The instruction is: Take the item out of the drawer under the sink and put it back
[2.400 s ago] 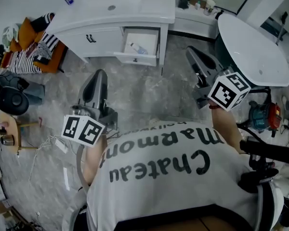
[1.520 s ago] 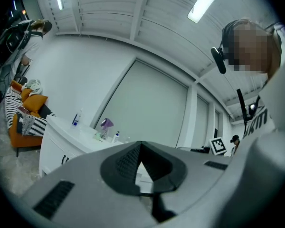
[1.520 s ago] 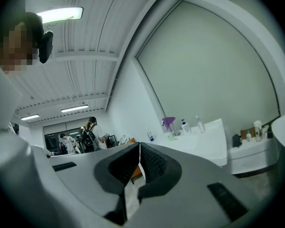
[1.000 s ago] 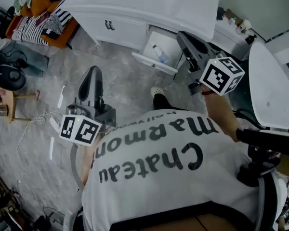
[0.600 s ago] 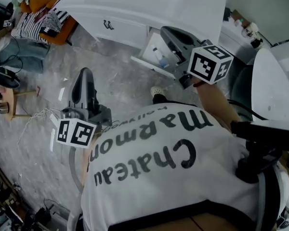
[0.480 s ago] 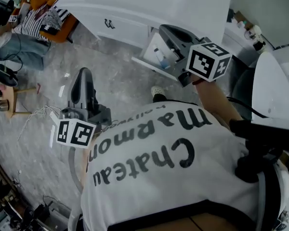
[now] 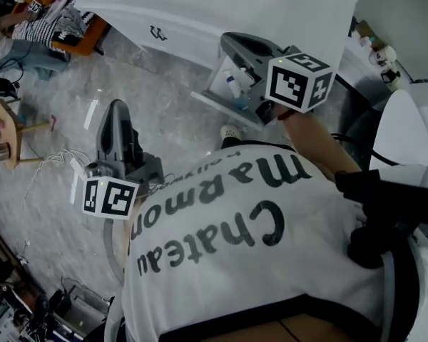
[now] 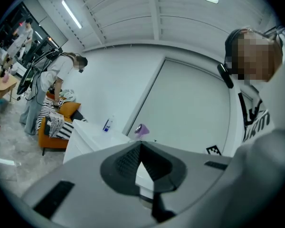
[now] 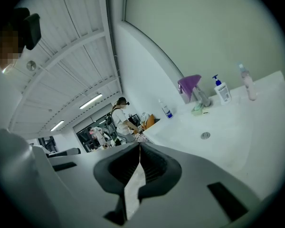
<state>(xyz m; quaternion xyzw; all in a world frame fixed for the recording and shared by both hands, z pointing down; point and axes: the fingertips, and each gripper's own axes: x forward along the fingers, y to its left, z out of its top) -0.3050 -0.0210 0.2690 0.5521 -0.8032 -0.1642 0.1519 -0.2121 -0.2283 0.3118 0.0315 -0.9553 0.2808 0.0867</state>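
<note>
Partly, the closed right tool [image 7: 228,41] hides the bottle [image 7: 232,85]; left tool [image 7: 117,108] closed too.

The drawer [image 7: 215,107] is largely covered in the head view by the right gripper [image 7: 228,41] and its marker cube [image 7: 299,83]. Only part of the bottle [image 7: 232,86] inside is seen, and its label is too small to be read. The sink counter [image 7: 271,13] is cut off by the top edge. In the right gripper view, the near part of the scene is blocked by that gripper's own body.

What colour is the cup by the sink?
Purple; the cup shows best in the right gripper view.
</note>
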